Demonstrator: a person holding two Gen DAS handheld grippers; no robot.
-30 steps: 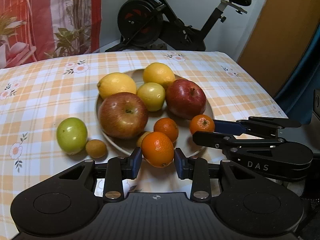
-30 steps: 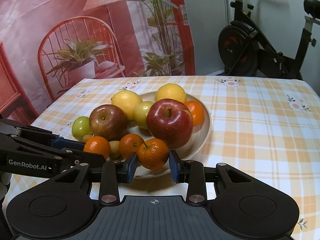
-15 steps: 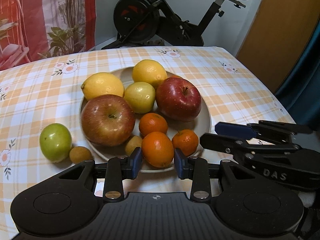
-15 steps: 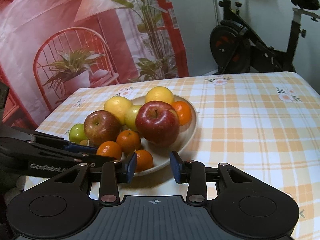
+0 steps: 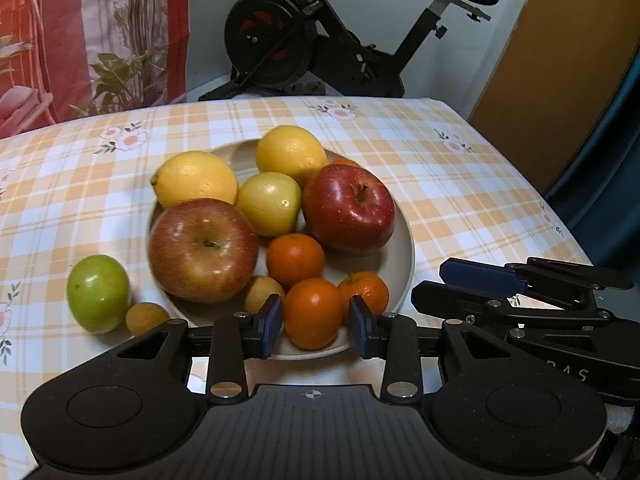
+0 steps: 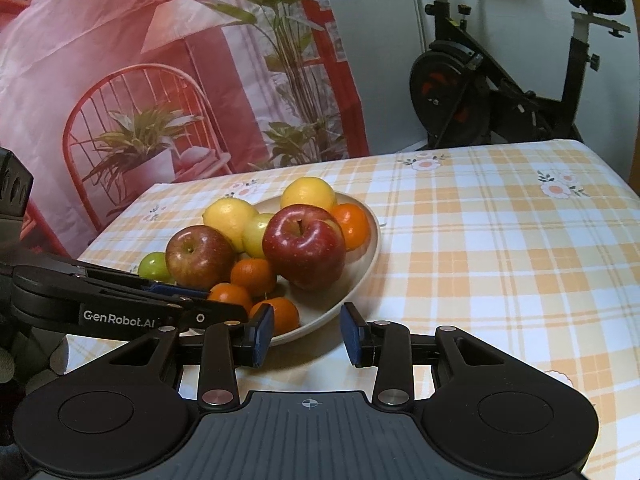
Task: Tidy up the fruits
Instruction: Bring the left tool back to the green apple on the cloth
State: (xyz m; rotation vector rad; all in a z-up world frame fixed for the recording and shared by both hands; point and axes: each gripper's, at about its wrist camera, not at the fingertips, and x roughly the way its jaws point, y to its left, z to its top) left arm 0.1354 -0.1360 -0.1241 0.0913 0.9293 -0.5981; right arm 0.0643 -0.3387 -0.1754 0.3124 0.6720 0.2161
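A beige plate (image 5: 404,248) holds two apples, lemons and several small oranges. My left gripper (image 5: 314,322) is open around an orange (image 5: 312,312) that rests on the plate's near rim, with small gaps at both pads. My right gripper (image 6: 306,334) is open and empty, just in front of the plate (image 6: 360,256); the orange (image 6: 280,314) it set down lies at its left pad. A green fruit (image 5: 98,292) and a small brown fruit (image 5: 146,317) lie on the cloth left of the plate.
The table has an orange checked cloth (image 6: 500,264). An exercise bike (image 5: 320,48) stands behind the table and a red printed backdrop (image 6: 120,80) hangs at the left. The table's right edge (image 5: 560,208) is near the right gripper.
The right gripper let go of its orange on the plate and drew back. The left gripper carried its orange onto the plate's rim and opened.
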